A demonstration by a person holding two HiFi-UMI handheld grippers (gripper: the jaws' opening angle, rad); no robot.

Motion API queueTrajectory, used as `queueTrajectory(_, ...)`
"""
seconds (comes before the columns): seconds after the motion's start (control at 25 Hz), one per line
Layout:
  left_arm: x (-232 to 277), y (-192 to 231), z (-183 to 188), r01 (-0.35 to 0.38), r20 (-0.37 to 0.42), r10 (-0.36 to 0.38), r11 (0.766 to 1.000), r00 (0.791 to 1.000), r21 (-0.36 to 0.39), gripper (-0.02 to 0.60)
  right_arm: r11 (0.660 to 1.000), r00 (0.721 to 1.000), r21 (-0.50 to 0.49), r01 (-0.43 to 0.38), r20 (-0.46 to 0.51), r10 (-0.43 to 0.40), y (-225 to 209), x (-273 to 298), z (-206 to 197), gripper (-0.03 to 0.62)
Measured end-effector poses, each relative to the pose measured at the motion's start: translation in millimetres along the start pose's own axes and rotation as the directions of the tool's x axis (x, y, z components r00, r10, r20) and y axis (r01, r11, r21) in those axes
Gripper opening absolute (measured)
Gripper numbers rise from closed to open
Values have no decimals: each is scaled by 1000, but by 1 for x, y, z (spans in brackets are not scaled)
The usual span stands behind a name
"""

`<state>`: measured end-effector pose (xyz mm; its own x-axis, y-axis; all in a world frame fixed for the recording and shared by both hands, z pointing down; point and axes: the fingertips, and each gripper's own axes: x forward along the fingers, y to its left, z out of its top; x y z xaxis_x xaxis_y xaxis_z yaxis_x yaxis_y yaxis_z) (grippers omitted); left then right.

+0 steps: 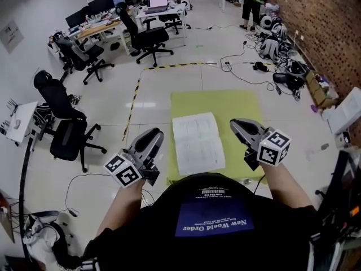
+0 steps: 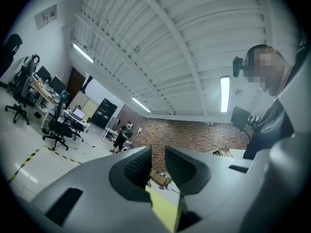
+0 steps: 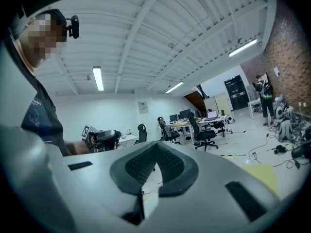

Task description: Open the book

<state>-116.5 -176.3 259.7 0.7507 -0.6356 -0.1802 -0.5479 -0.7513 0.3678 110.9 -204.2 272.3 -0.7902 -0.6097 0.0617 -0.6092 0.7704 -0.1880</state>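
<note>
1 book (image 1: 197,143) lies open, pages white; left gripper (image 1: 153,135) parted, right gripper (image 1: 237,124) clenched.

"New World Order" on person's shirt (image 1: 217,223), book (image 1: 196,141) print unreadable

below me the pale glossy floor (image 1: 158,89) carries a yellow-green mat (image 1: 240,103), laid flat. on the mat's seven o'clock part lies the book (image 1: 197,143), open with its pages up, its left edge close to the mat's left edge. black-and-yellow tape (image 1: 133,100) runs along the floor past the mat's nine o'clock side, then turns across at twelve. a black office chair (image 1: 66,131) stands on the floor at nine o'clock, and a second chair (image 1: 148,38) at eleven. black cables (image 1: 248,66) trail over the floor at one o'clock, toward a heap of bags (image 1: 282,49) by the brick wall.
</note>
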Motion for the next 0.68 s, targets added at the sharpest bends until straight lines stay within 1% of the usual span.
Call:
queueTrajectory(0.2, -1, 1, 1, 0, 0, 0, 1000, 1000, -6, 84, 1000, 1000, -4, -4, -12, 3, 3, 2, -3, -14)
queueTrajectory(0.24, -2, 2, 1, -5, 3, 5, 1000, 1000, -11, 46, 1000, 1000, -6, -5, -14, 5, 3, 2, -4, -14)
queueTrajectory(0.32, -3, 4, 0, -18, 7, 18, 1000, 1000, -17, 38, 1000, 1000, -13, -11, -17, 10, 2, 3, -5, -14)
queueTrajectory(0.44, -5, 6, -2, -26, 3, 27, 999, 1000, -18, 6, 1000, 999, -21, -19, -29, 18, 4, 7, -6, -14)
queueTrajectory(0.68, -9, 8, -1, -56, 10, 56, 998, 998, -16, 8, 998, 997, -31, -56, -48, 54, 7, 18, -8, -14)
